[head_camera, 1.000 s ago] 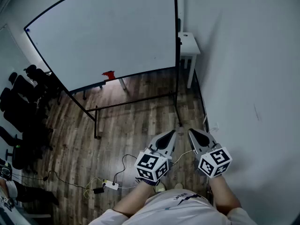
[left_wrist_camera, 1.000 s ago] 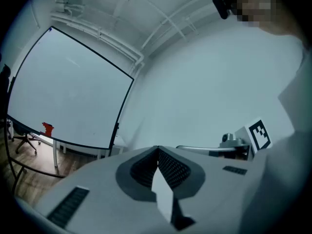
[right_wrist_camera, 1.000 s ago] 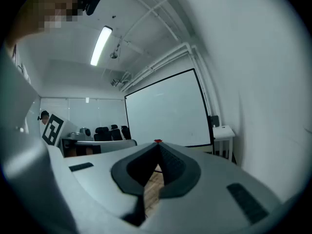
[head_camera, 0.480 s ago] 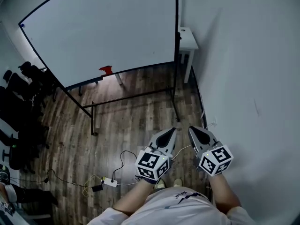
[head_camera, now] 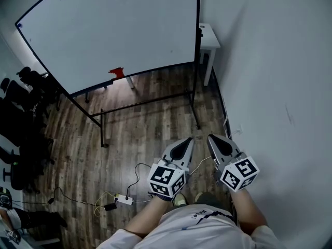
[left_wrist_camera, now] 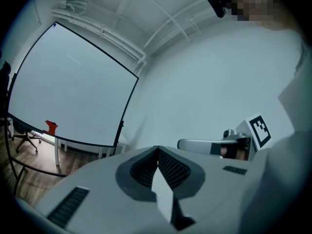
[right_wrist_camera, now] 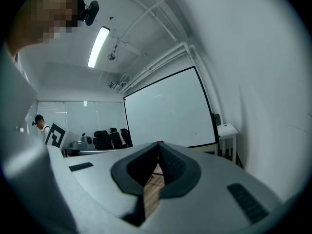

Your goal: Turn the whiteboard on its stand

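Grey left gripper and grey right gripper, both with jaws pressed together, empty.
They are side by side above the dark wooden floor; well beyond them the large white whiteboard stands on its black metal stand, beside the pale grey wall.

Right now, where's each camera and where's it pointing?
Head view: on the person's head, looking down at wooden floor; left tongs, right tongs, forearms show.
Left gripper view: on left tongs, facing pale wall; shut jaws show.
Right gripper view: on right tongs, facing black chairs; shut jaws show.
All share the large white whiteboard.
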A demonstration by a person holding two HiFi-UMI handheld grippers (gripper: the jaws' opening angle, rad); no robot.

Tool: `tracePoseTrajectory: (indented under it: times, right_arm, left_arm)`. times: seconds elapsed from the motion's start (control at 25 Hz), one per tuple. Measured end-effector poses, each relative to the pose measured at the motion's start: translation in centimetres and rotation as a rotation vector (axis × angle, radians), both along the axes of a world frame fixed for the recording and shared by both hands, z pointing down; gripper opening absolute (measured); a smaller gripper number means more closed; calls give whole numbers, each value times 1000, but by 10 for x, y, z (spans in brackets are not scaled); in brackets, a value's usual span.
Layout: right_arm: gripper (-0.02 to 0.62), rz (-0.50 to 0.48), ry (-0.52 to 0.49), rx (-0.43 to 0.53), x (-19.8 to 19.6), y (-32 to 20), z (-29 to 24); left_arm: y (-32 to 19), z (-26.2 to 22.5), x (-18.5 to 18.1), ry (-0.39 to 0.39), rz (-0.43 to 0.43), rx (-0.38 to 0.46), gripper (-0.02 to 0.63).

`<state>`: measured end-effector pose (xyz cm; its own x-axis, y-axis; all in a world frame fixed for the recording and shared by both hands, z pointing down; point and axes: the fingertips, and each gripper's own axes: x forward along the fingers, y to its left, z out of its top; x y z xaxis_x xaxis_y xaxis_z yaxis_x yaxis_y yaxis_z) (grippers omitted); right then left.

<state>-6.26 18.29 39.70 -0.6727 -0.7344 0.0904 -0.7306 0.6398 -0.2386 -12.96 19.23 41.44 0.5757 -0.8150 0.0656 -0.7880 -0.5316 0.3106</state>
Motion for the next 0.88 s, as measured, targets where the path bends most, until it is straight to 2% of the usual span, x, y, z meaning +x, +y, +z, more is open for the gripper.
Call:
tracePoseTrajectory:
  times: [0.36, 0.72, 0.88]
  right_arm:
    - [12, -3, -42, 4, -2, -37, 3]
    - [12, -26, -77, 13, 16, -135, 6]
    - [12, -51, -87, 18, 35, -181, 4]
  left_arm:
    - [-36, -9, 1, -47, -3, 30, 12]
    - [-128, -11, 19, -92, -54, 39, 12]
    - [-174, -8, 35, -82, -82, 14, 12]
